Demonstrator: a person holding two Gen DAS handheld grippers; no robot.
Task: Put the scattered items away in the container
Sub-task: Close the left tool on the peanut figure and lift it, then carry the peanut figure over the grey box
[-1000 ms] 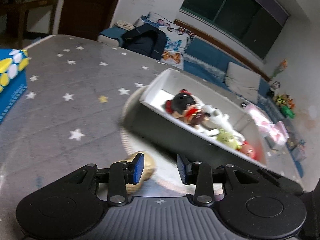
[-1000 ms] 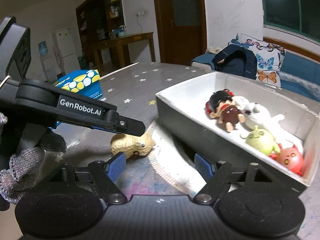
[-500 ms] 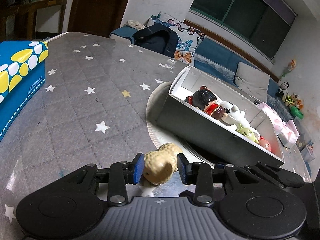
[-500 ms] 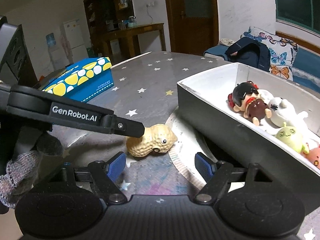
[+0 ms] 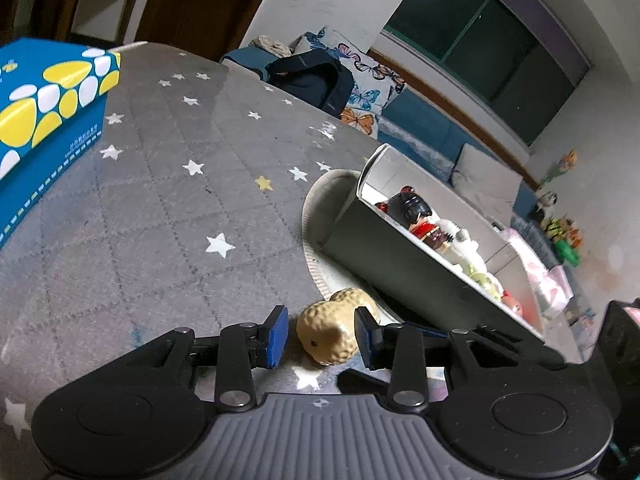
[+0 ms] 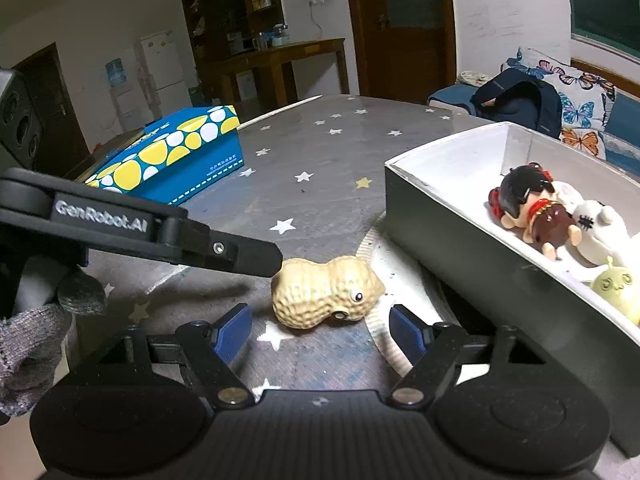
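The peanut toy (image 5: 335,330) lies on the grey starred surface (image 5: 168,208), just beside the near wall of the box (image 5: 408,272) and partly on the round mat (image 6: 400,344) under it. It sits right between the blue pads of the left gripper (image 5: 320,336), whose jaws stand apart with a little slack on either side and no pad pressing on the toy yet. Seen from the right wrist, its long axis runs across the view, eyes toward the box, and one finger of the left gripper reaches its blunt end.

The right gripper (image 6: 320,326) is also spread wide and holds nothing; the peanut toy (image 6: 326,292) lies just ahead of its pads, not between them. So the left is the nearer one (my reading: the closing falls to it).

Writing: "GenRobot.AI" in white on the left gripper's finger. The blue tissue box (image 6: 172,160) has small print too fine to read.
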